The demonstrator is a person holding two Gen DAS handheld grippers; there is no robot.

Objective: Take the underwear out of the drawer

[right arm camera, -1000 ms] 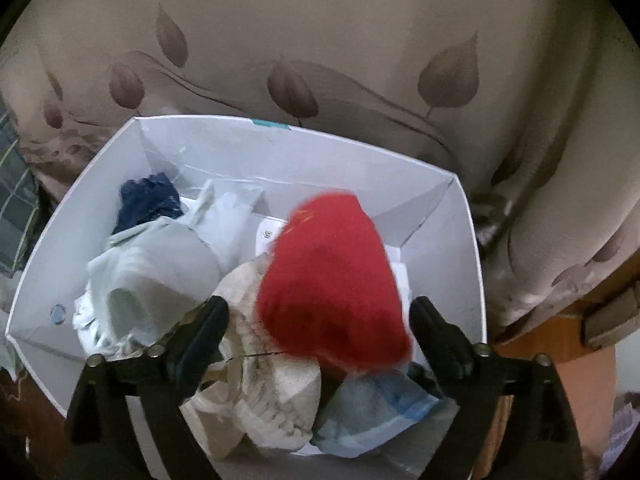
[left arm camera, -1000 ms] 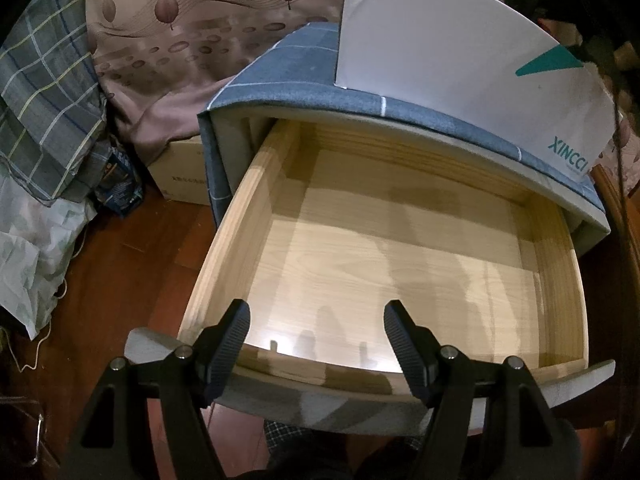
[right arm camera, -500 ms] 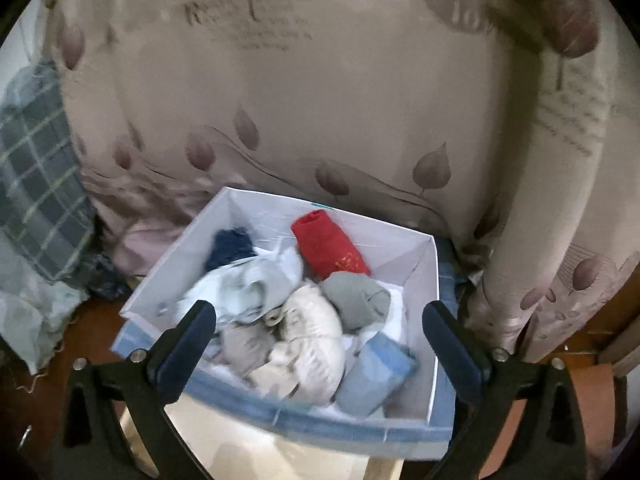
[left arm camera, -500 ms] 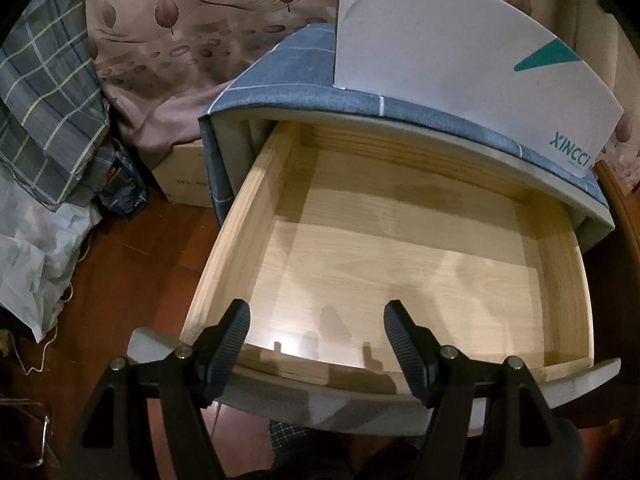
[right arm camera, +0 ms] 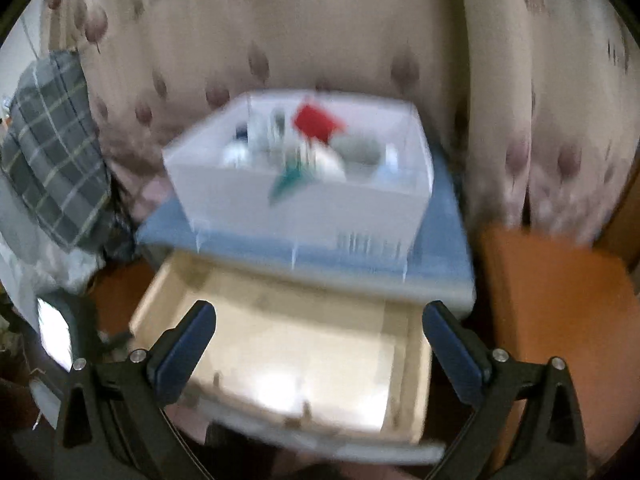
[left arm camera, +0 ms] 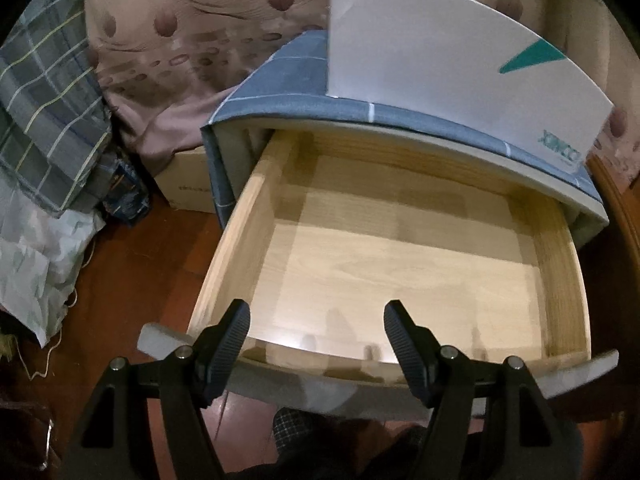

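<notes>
The pale wooden drawer [left arm camera: 400, 256] stands pulled out and bare; the underwear [right arm camera: 316, 120] lies in the white cardboard box [right arm camera: 304, 200] on the cabinet top behind it. Both the left gripper [left arm camera: 316, 340] and right gripper [right arm camera: 320, 344] hang apart, holding nothing. The emptying looks finished; probably only closing the drawer remains.

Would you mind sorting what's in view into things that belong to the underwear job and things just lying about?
Belongs to the job:
- drawer, pulled open, nothing visible inside
- white box on the cabinet top, holding rolled garments
- red garment in it

Just lying about:
- plaid cloth
- leaf-print curtain
- cardboard box
</notes>
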